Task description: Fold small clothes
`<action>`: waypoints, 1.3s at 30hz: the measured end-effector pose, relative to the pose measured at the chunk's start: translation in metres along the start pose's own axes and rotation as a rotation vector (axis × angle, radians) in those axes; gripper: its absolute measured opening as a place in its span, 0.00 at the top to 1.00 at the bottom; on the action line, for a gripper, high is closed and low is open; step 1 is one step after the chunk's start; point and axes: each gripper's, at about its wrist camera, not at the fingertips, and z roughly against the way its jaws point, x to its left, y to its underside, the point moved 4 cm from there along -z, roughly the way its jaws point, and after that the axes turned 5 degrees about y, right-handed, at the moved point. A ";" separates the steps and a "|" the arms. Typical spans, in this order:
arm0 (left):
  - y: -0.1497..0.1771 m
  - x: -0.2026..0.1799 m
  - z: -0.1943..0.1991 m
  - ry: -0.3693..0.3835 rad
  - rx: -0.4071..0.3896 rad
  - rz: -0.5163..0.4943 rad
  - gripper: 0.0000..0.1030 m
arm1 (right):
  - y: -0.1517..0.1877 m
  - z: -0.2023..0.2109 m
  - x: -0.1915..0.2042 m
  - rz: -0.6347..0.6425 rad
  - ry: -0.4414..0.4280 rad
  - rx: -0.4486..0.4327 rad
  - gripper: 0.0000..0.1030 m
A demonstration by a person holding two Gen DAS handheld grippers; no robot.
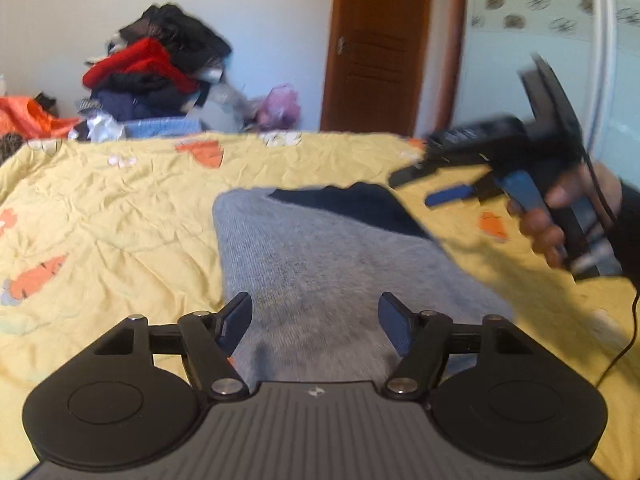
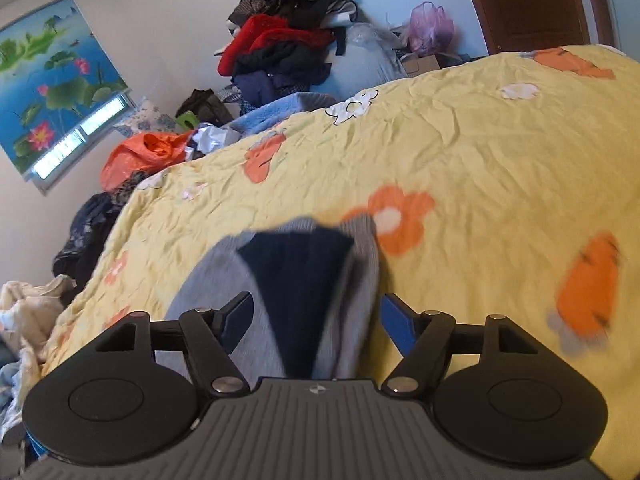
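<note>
Grey sock (image 1: 320, 264) flat on yellow quilt (image 1: 120, 208), both grippers' jaws apart, empty

2 wrist cameras look forward and down along their fingers (image 1: 236, 320), close over a bed (image 1: 120, 208). Both views share the grey garment (image 1: 320, 264), a clothes pile (image 2: 288, 36) by the far wall, and a door (image 1: 380, 44).
</note>
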 end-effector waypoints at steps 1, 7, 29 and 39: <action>0.000 -0.001 -0.010 0.004 0.011 -0.003 0.33 | -0.006 -0.014 0.004 0.025 0.036 0.012 0.34; 0.013 0.002 -0.041 -0.038 0.055 -0.003 0.29 | 0.003 -0.070 0.030 0.240 0.110 0.095 0.88; 0.020 -0.013 -0.047 -0.076 0.123 -0.037 0.09 | 0.071 0.000 0.029 0.153 -0.003 -0.003 1.00; 0.027 0.002 -0.022 -0.100 0.152 0.062 0.10 | 0.106 0.044 0.058 0.209 -0.054 0.014 0.57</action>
